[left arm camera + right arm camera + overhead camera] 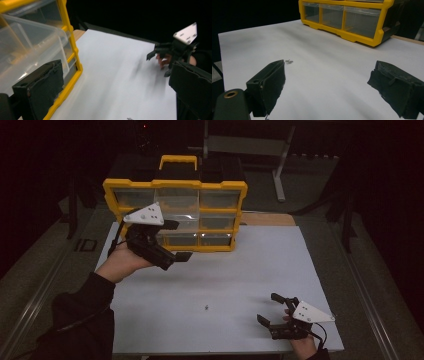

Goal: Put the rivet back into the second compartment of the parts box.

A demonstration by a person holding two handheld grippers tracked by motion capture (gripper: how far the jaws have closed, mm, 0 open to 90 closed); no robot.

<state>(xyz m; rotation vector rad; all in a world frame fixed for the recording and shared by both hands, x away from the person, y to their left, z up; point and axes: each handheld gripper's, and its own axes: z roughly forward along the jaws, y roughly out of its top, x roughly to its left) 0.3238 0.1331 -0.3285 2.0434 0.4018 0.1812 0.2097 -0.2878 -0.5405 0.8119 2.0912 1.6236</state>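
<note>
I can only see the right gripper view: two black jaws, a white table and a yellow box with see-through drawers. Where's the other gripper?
Observer: The left gripper is raised at the left front of the yellow plastic drawer cabinet. Its jaws are open with nothing between them.
Operator: Is any drawer pulled out?
Observer: Yes. In the left gripper view, a clear plastic drawer sticks out past the yellow frame, right beside that gripper's jaw.
Operator: Does the box have a handle?
Observer: Yes, a yellow carry handle stands up on top.
</note>
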